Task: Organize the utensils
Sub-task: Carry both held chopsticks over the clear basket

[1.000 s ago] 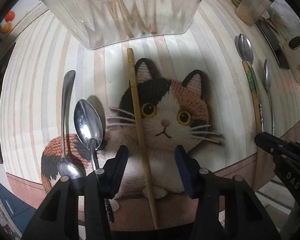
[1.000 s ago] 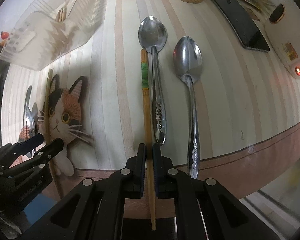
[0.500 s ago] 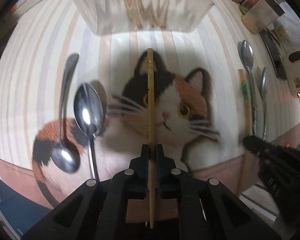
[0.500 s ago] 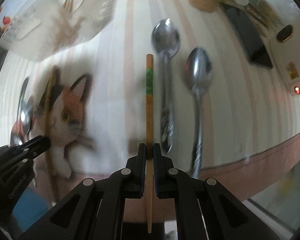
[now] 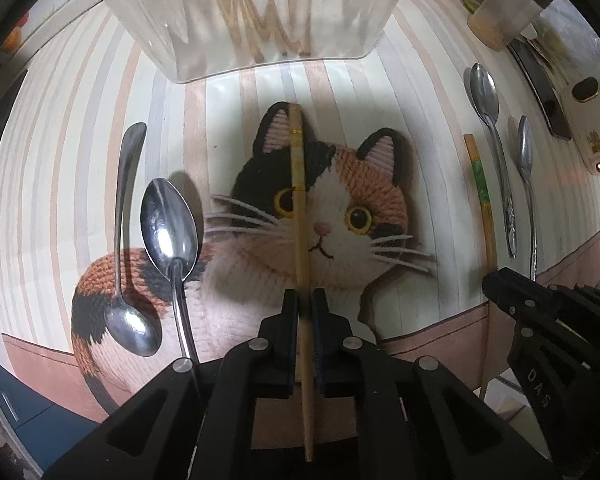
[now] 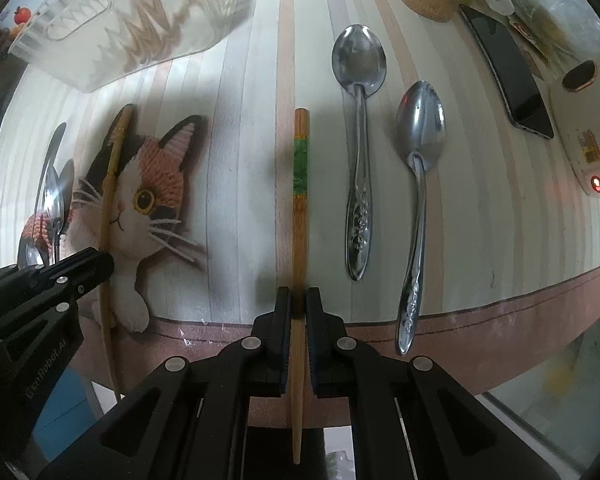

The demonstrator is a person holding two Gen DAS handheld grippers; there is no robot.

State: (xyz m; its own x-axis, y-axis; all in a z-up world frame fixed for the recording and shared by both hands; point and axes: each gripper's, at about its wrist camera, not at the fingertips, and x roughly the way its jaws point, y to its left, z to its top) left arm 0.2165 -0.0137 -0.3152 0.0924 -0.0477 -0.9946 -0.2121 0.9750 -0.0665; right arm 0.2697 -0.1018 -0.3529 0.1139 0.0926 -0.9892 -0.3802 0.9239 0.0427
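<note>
The left gripper (image 5: 305,300) is clamped on a pale wooden chopstick (image 5: 299,200), its jaws pressed against the shaft with no gap showing. The stick runs from the jaws out over the face of a cat picture (image 5: 340,216) printed on the striped tablecloth (image 5: 60,160), its far end near the cat's ear. To the left of that chopstick lie two steel spoons: a large one (image 5: 170,224) with its bowl facing up and a slimmer one (image 5: 126,248) with its bowl toward the near edge. Farther off stands a clear plastic holder (image 5: 260,20), and several chopsticks (image 5: 268,36) are visible through its wall.

The right gripper (image 6: 298,304) is likewise closed tight on a second chopstick (image 6: 300,200) (this one carries a green band near its far end). The stick points away from the jaws across the cloth. Just to its right lie two more spoons, one with a patterned handle (image 6: 358,152) and one set nearer the table edge (image 6: 418,184), both with bowls toward the far side. A dark phone (image 6: 508,80) rests beyond them at the right, and a white device with a red light (image 6: 596,168) sits at the far right.

Each gripper shows in the other's view, side by side and apart.
</note>
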